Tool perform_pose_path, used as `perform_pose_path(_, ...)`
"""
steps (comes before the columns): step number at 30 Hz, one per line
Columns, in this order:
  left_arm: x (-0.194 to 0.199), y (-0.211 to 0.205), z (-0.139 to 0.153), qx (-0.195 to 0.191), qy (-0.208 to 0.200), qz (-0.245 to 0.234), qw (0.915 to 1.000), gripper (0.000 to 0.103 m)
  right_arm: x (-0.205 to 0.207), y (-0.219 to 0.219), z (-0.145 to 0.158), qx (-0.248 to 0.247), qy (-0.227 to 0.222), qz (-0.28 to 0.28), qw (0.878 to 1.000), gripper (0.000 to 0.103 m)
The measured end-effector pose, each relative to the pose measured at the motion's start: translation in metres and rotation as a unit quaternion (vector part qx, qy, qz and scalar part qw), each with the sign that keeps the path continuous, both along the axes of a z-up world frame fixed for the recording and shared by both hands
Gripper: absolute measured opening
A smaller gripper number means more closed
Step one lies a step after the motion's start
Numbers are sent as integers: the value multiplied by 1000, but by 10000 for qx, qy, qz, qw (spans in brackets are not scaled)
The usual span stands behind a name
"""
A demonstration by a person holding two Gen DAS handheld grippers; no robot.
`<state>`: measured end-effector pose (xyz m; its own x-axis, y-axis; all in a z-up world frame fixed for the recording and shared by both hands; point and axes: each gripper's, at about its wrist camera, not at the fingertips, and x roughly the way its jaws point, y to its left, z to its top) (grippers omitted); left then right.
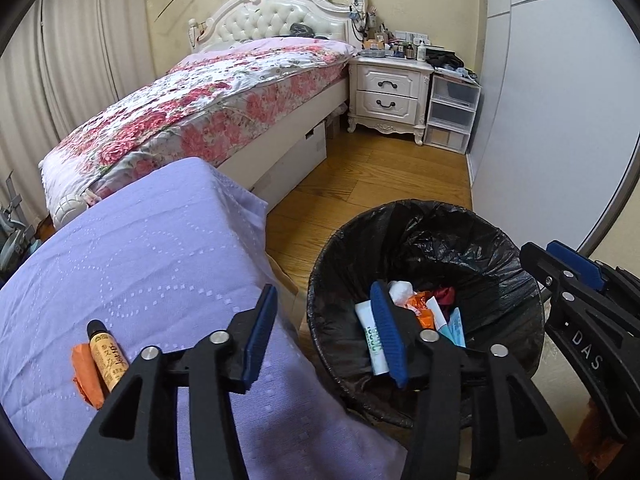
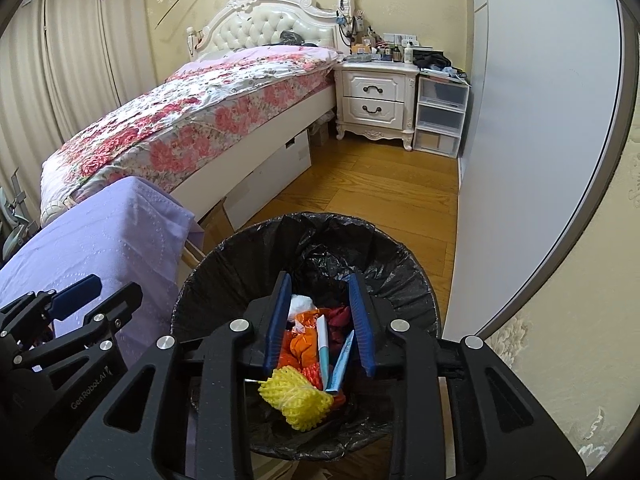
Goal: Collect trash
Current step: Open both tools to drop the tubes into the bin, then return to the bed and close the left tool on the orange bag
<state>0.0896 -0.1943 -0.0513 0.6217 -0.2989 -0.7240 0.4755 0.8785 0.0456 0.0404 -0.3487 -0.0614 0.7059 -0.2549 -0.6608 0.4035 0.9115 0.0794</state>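
Beside the lilac-covered table's edge, bare wooden floor runs toward a white nightstand. Below, the round black-lined bin holds a yellow foam net. Left gripper and right gripper hover parted, empty.

The left gripper hangs with its jaws apart and nothing between them, one blue pad over the lilac cloth and the other over the bin, which is lined with a black bag. Inside the bin lie a white tube, orange scraps and a white wad. On the cloth, left of the gripper, a small amber bottle rests on an orange wrapper, while the right gripper shows at the right edge.
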Motion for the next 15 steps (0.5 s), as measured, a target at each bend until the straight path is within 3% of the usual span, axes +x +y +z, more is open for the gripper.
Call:
perform_pose_path(5, -2, 15, 6, -44, -45, 196, 9998, 59, -1, 5, 2, -28, 3, 59, 10000, 32)
perform_pose_path(8, -2, 26, 9, -77, -57, 342, 9994, 61, -1, 11, 3, -41, -1, 110, 9999, 39)
perform_pose_path(15, -3, 58, 13, -134, -51, 695, 9975, 61, 1, 37, 7, -74, 1, 386, 9992, 39)
